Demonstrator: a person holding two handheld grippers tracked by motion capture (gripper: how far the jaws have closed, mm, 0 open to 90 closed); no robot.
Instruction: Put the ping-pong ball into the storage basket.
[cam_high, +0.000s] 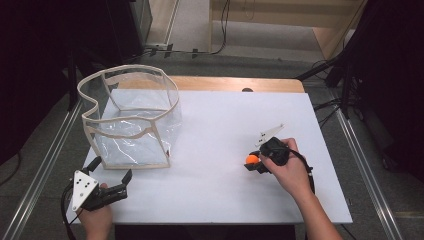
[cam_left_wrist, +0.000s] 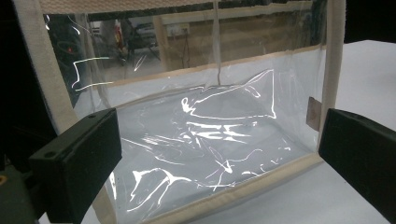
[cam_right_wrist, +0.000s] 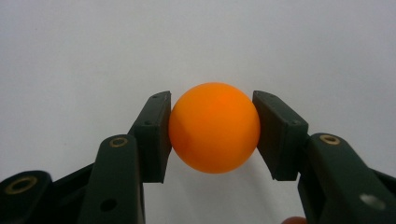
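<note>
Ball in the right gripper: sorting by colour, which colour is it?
Orange ball, clearest in the right gripper view.

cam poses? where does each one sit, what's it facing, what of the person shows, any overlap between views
High view: fixed above the person's side, looking forward and down on the white table; both forearms, left gripper and right gripper show.
Left gripper view: rides the left gripper, faces the clear bag at close range between its wide-apart jaws.
Right gripper view: rides the right gripper, looks along its jaws, closed on the orange ball above the table.
Shared: bag in high and left gripper views; ball in high and right gripper views.
</note>
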